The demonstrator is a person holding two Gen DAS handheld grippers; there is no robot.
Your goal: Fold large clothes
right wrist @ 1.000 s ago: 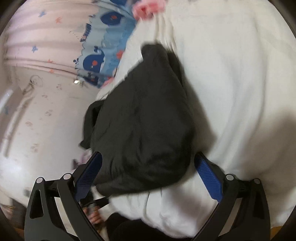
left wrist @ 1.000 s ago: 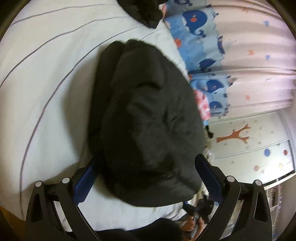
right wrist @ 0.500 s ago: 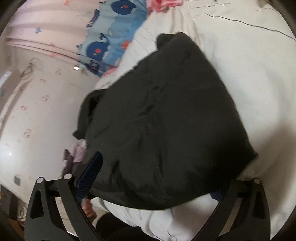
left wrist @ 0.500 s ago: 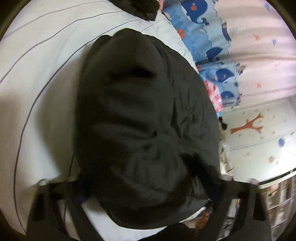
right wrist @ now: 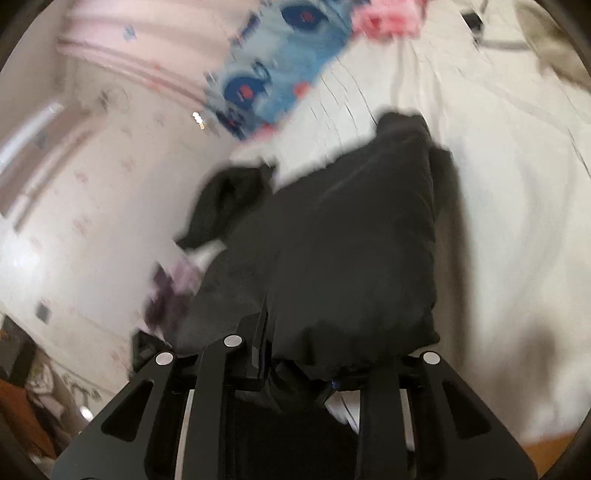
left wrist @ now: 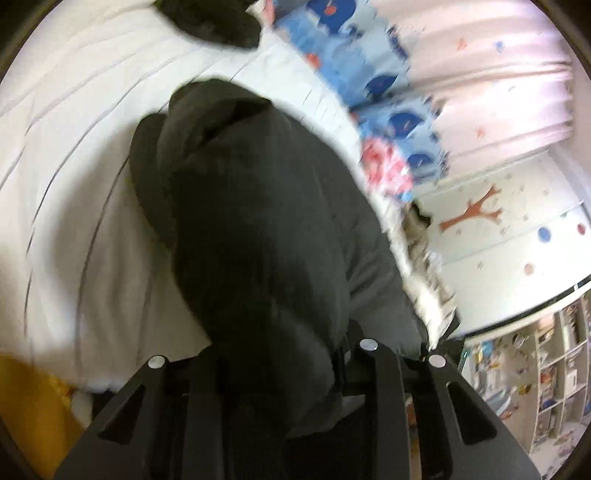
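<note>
A bulky black padded garment (left wrist: 258,221) lies on a white bed (left wrist: 74,147) near its edge. In the left wrist view it fills the middle, and its near end bunches up between the jaws of my left gripper (left wrist: 284,354), which are closing on the cloth. The right wrist view shows the same black garment (right wrist: 351,240) on the white bedding (right wrist: 517,184). The jaws of my right gripper (right wrist: 314,354) are closing too, with the garment's gathered near edge pinched between them. Cloth hides the pads of both grippers.
Another dark garment (left wrist: 214,18) lies at the far end of the bed. Blue whale-print fabric (left wrist: 388,103) and a pink curtain (left wrist: 480,74) hang beyond the bed's side. Shelves (left wrist: 535,387) stand lower right. A yellow thing (left wrist: 29,406) sits at the near left.
Both grippers went from wide open around the garment's near end to closed in on it. Both views have risen slightly, with the garment's edge lifted and bunched.
</note>
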